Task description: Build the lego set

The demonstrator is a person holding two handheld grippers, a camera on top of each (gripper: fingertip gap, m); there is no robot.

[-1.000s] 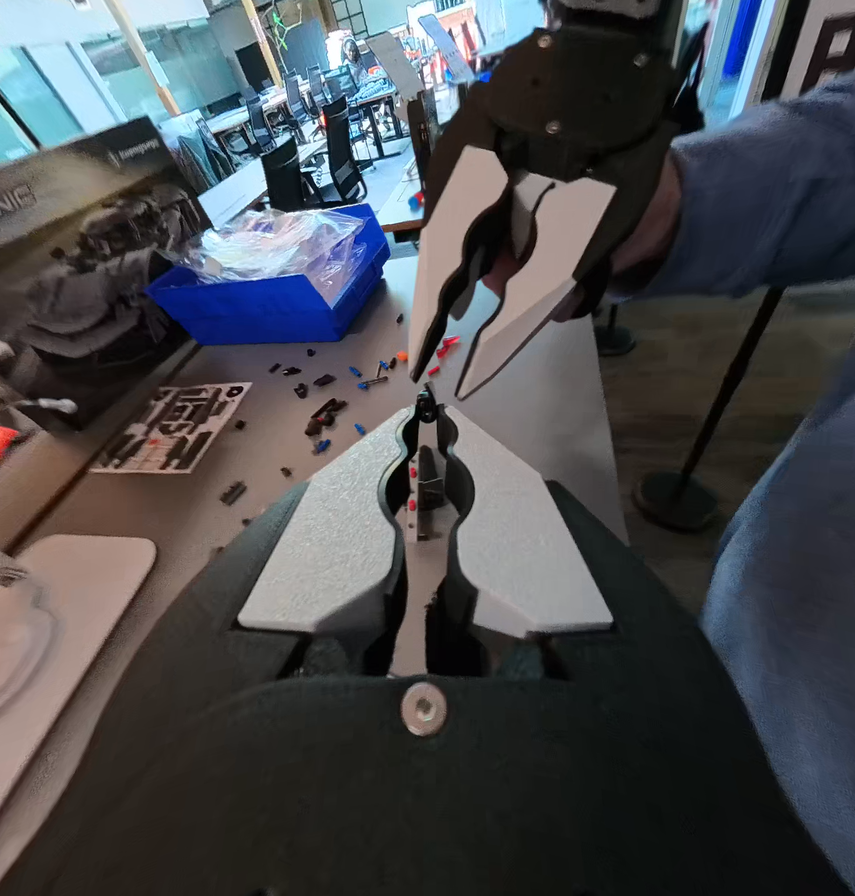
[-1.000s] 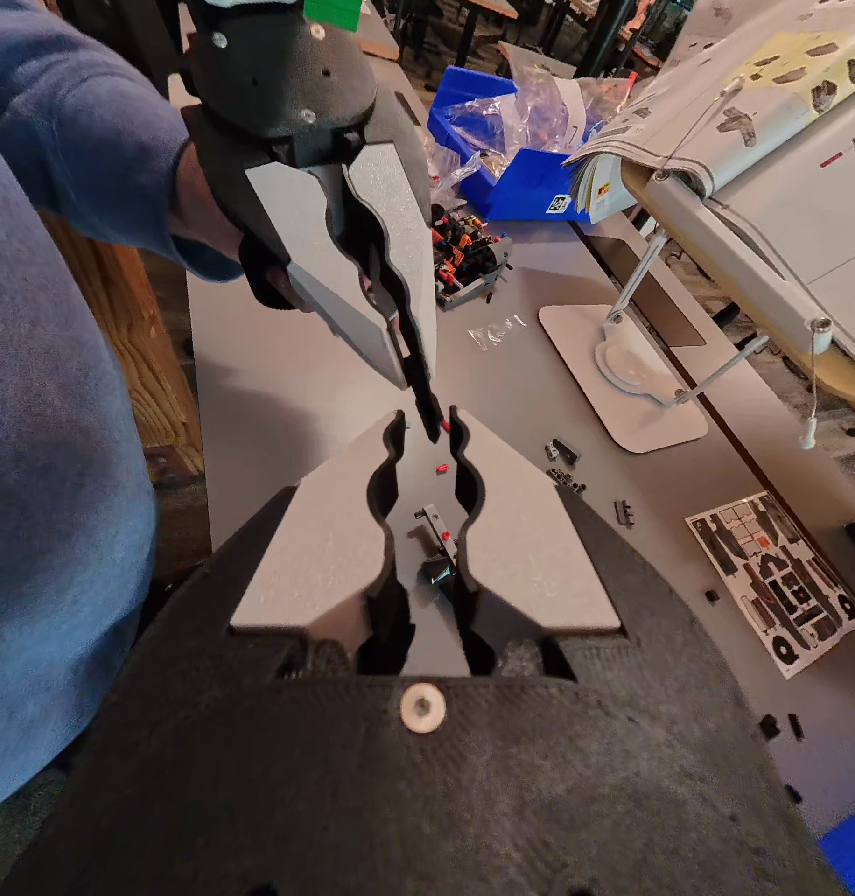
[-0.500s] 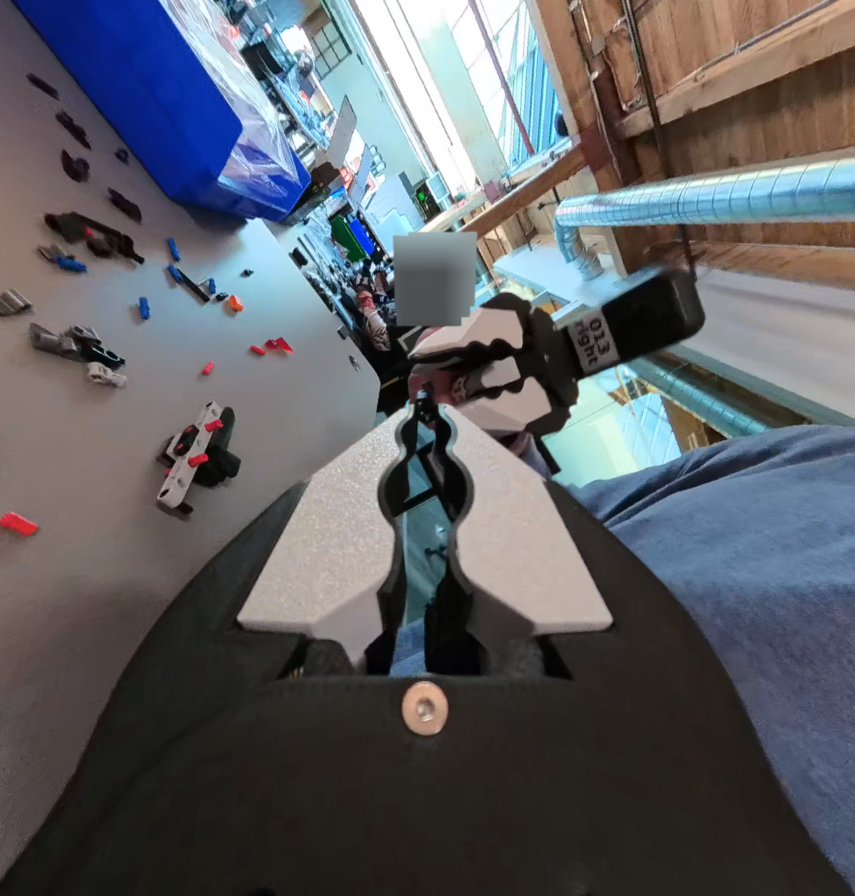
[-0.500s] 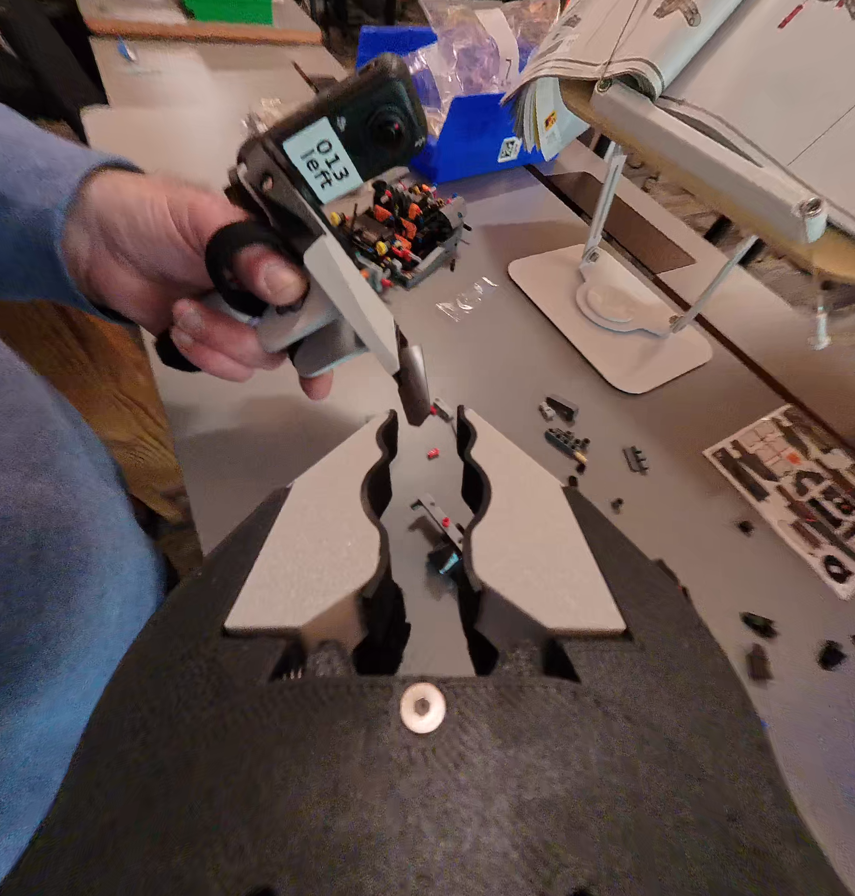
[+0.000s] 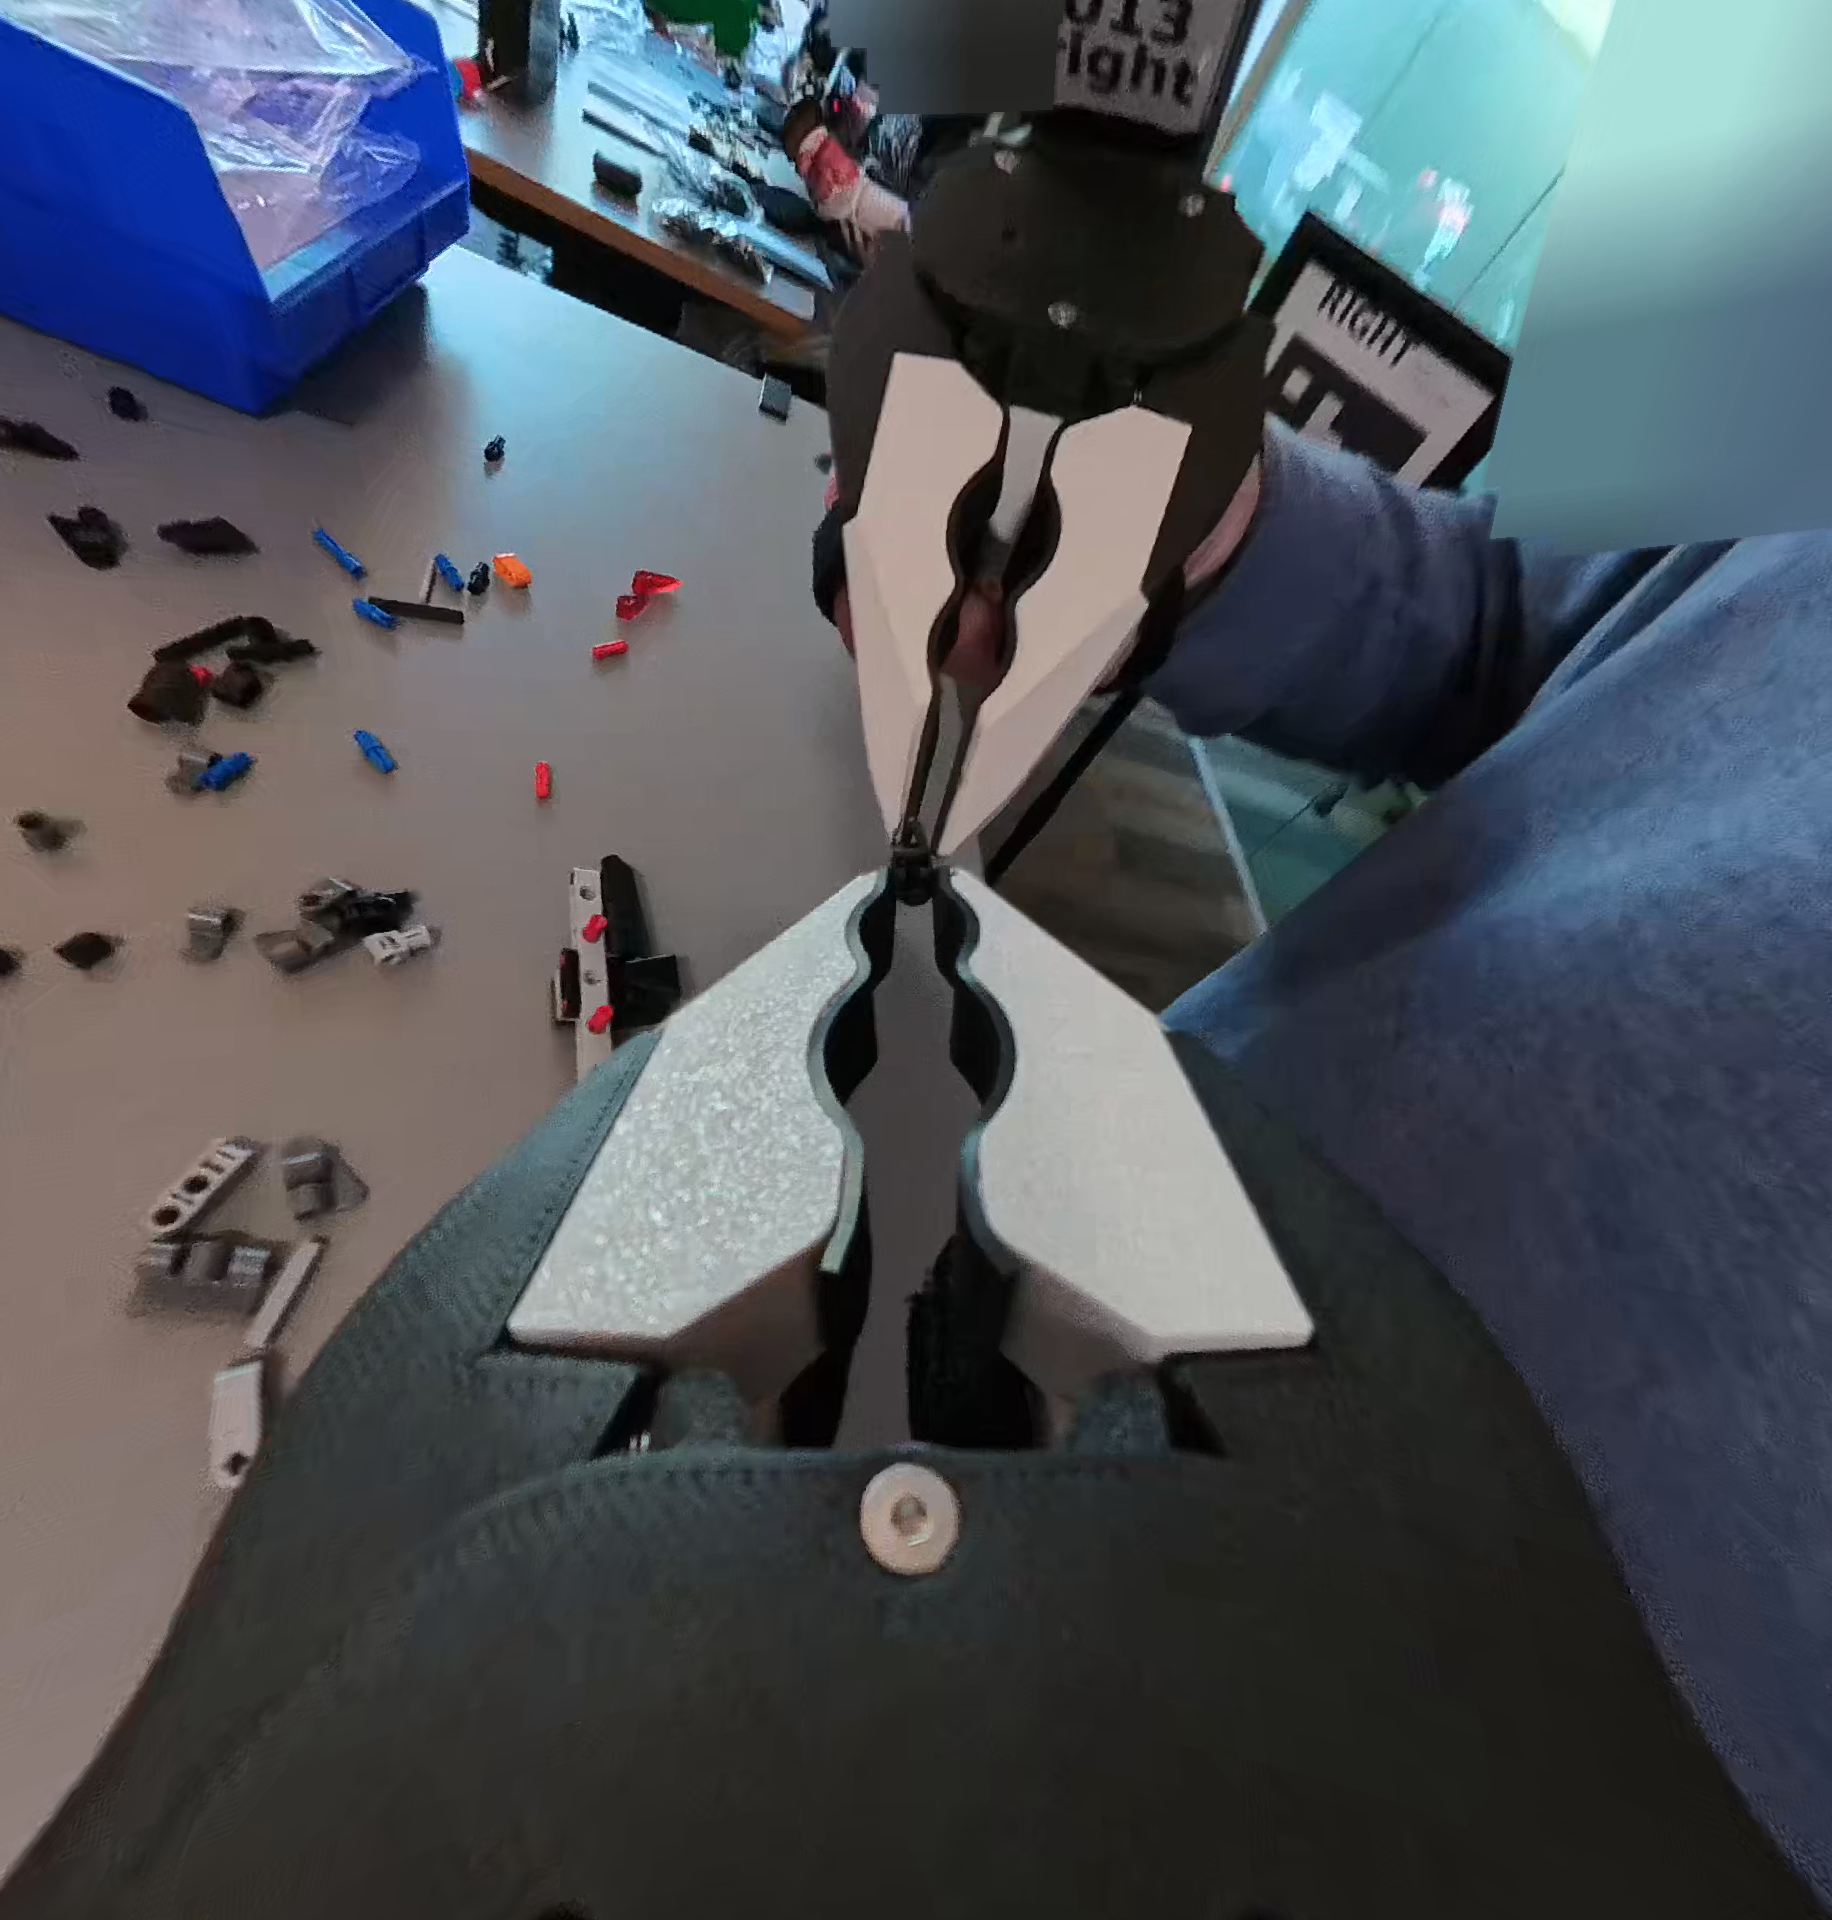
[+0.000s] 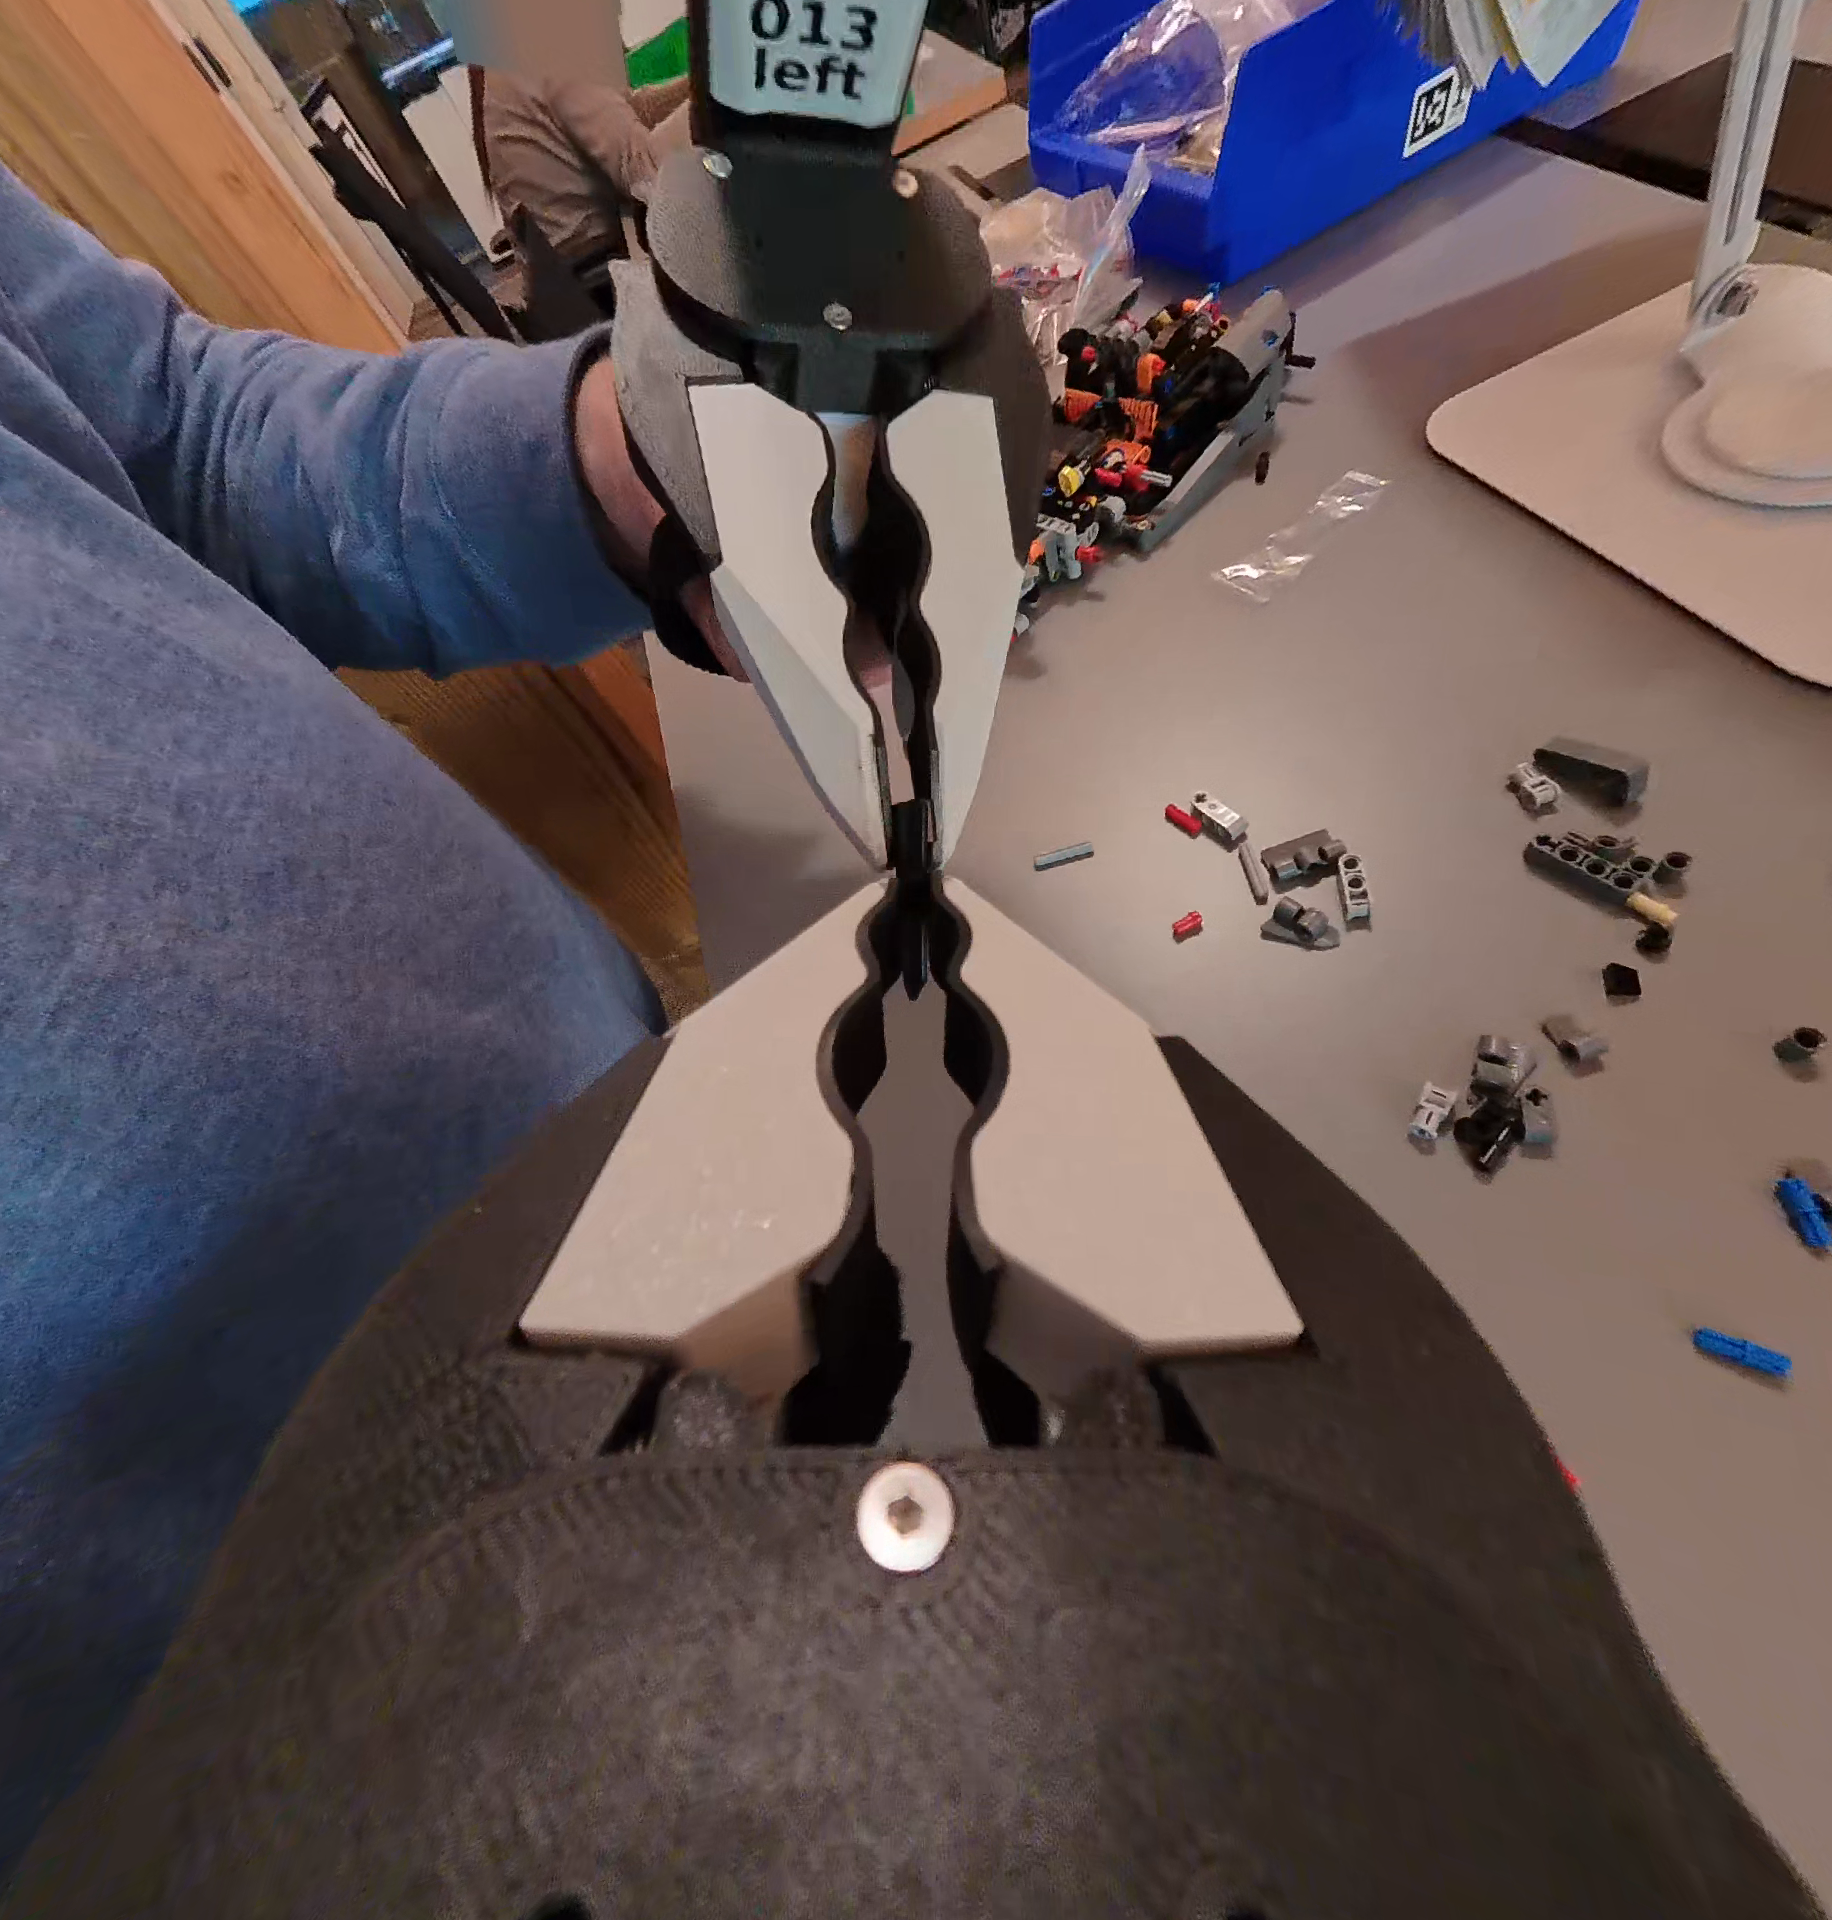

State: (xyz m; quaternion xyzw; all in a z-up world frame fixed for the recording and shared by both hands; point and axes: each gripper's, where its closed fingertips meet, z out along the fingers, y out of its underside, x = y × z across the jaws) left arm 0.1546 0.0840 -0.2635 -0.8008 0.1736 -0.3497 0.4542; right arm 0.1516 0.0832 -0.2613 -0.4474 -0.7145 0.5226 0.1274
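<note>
My left gripper is shut on a small black lego piece and holds it in the air above the grey table. My right gripper meets it tip to tip, and its fingers are closed on the other end of the same black piece. In the left wrist view the right gripper comes down from above; in the right wrist view the left gripper does. A part-built multicoloured lego model lies further back on the table.
Loose black, grey, blue and red pieces lie scattered over the table. A small white and black subassembly lies near my left gripper. There is a blue bin with plastic bags, a white stand base and an empty clear bag. Only a small space, under 4 cm, lies between the two pairs of fingers. From either gripper's tips it is about 35 centimetres to the part-built multicoloured lego model.
Both grippers have swung round to face each other tip to tip. My right gripper, open and empty before, has closed on the black piece held by my left gripper.
</note>
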